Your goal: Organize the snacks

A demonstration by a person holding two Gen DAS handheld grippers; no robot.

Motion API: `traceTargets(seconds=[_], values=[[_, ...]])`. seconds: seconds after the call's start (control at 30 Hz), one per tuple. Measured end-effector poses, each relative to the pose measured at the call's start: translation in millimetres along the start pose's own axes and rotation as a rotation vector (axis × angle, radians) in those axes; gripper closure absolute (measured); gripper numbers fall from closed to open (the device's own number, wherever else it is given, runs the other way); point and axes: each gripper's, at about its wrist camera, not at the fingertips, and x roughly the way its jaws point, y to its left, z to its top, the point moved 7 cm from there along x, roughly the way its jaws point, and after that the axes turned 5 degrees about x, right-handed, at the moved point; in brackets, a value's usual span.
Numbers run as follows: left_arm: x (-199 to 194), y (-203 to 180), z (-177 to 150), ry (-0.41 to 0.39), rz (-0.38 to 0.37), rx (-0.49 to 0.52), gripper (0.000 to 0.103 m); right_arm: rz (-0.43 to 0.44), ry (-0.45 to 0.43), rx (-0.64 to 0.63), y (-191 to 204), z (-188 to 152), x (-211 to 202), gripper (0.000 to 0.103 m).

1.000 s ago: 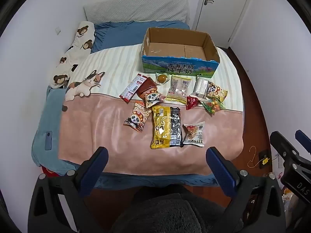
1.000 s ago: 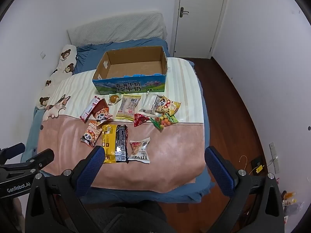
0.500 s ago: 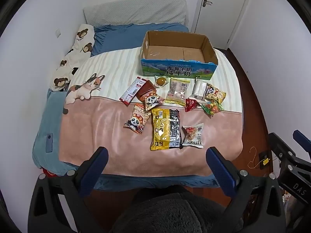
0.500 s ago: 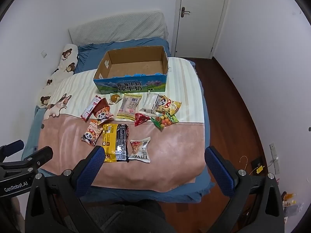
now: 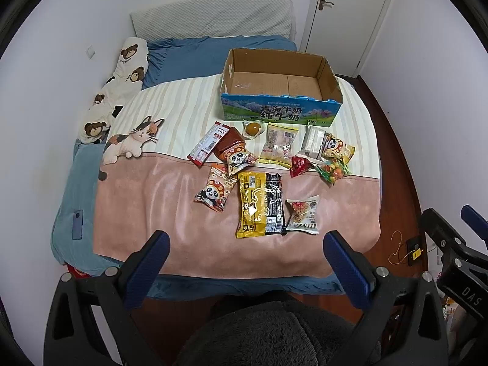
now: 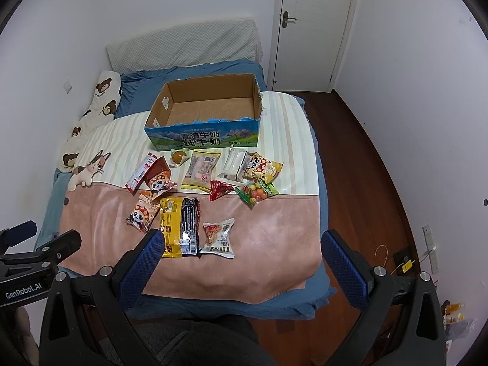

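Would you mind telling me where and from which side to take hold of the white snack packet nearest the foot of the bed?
Probably best to grip the white snack packet by its crimped near edge, coming from above on the foot-of-bed side with the right tool. It lies flat on the pink blanket; its left edge touches the yellow and black pack.

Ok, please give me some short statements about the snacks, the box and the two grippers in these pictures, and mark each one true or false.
1. The cardboard box already holds several snacks. False: nothing is in it.
2. The yellow and black packet lies on the pink part of the blanket. True.
3. The left gripper is shut on a snack. False: its jaws are wide open and hold nothing.
4. The right gripper is open and holds nothing. True.
5. The small round orange snack lies just in front of the box. True.
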Motion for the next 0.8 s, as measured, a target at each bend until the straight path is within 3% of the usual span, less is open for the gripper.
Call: traceTargets(seconds=[0.8], values=[[0.3,-0.1,0.3,0.008,-0.002,-0.001,0.000,0.008,0.008,0.006,-0.2,-0.9,3.2,0.000]])
